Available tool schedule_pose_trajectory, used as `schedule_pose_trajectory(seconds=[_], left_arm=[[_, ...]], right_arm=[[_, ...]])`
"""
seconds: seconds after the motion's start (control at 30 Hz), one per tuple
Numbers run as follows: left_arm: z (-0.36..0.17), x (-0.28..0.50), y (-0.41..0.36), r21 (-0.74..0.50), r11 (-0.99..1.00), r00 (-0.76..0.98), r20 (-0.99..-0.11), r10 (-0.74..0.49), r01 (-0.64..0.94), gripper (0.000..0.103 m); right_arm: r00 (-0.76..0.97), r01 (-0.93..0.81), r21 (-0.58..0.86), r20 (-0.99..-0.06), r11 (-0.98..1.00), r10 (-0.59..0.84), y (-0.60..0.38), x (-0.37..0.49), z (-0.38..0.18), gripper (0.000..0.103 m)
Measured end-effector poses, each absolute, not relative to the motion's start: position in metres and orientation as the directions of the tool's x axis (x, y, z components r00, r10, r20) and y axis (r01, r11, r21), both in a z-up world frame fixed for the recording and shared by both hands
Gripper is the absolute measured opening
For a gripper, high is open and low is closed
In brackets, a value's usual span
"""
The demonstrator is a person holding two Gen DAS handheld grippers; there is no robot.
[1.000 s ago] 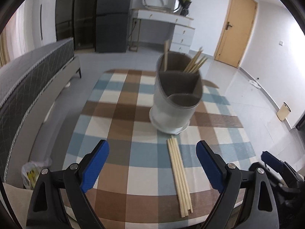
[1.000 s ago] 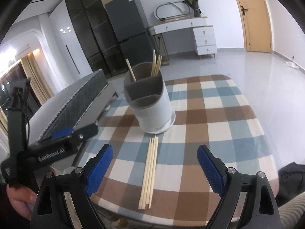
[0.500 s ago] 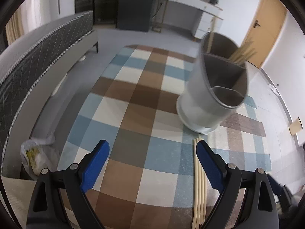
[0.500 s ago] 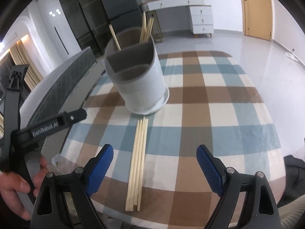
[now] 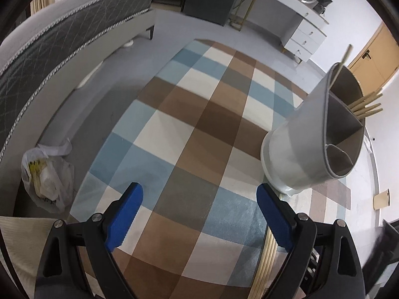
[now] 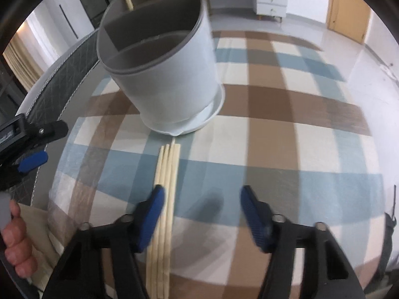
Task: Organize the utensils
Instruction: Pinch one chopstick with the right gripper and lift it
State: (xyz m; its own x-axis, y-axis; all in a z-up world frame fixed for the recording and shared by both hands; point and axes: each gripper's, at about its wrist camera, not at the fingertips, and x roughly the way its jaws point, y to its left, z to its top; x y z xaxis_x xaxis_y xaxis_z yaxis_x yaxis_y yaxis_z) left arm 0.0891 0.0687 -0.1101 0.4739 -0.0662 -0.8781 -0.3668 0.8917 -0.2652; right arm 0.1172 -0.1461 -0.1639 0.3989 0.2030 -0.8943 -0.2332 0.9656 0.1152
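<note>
Closing over the pale wooden chopsticks (image 6: 166, 191) lying in a row on the checked tablecloth (image 6: 311, 149), just before the grey divided utensil holder (image 6: 162, 74), the right gripper (image 6: 202, 196) has jaws narrowing, nothing pinched yet. Shift it left so the bundle sits between the pads, not under the left one. Left gripper (image 5: 199, 204) hangs wide, empty.

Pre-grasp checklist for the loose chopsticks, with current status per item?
1. Loose chopsticks lie together, flat on the checked tablecloth: ok.
2. Right gripper centred over the bundle: not ok. Its jaws are closing, but the sticks pass under the left finger, not through the gap.
3. Nothing pinched yet: ok, only cloth shows between the right pads.
4. Left gripper clear of the sticks: ok, open over bare cloth, bundle beside its right finger.
5. Utensil holder upright, with its front compartment free: ok; chopsticks stand in the back compartments.
6. Sticks' far tips clear of the holder's base: cannot tell, they end right at it.
</note>
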Motion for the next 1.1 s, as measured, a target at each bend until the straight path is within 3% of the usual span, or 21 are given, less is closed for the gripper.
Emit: schedule_pose_trajectory(seconds=[0.13,0.33,1.1], left_arm=[[-0.114,0.091,0.074,-0.283,0.877,0.455,-0.886,-0.083,-0.390,0.089],[-0.113,0.093,0.074,-0.296,0.871,0.452,-0.887,-0.097,-0.393,0.089],[-0.112,0.092,0.082,-0.337,0.839,0.452,-0.883,-0.124,-0.427,0.089]], right_arm=[[0.378,-0.252,0.082,-0.909,0.964,0.176,-0.137,0.124,-0.174,0.038],[0.374,-0.282,0.068,-0.911,0.957,0.175,-0.127,0.122,-0.177,0.029],[0.334,-0.305,0.013,-0.935,0.952,0.119,-0.109,0.126,-0.178,0.019]])
